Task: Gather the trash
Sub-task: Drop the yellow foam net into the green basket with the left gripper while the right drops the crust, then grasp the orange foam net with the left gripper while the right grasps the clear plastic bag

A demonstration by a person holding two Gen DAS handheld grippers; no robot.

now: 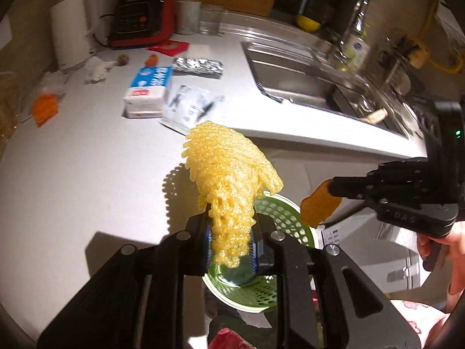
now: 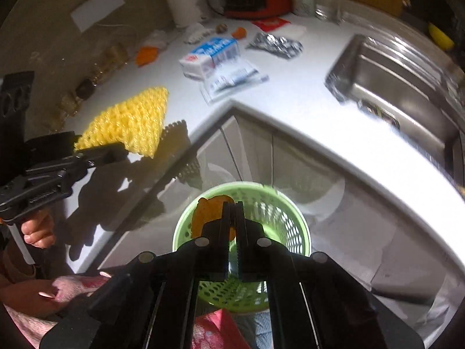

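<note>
dangling yellow foam net (image 1: pixel 229 180), crumpled, ridged, spongy, frayed

The bottle (image 1: pixel 356 46) beside the sink (image 1: pixel 305 78) is motion-blurred, its label unreadable; the leaflet's (image 2: pixel 232 80) print is smeared.

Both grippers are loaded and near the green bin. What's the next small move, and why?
Probably open the right gripper first: its orange peel hangs over the mouth of the green bin. The left gripper, shut on the yellow foam net, looks nearer the counter edge and may need to shift over the bin.
</note>
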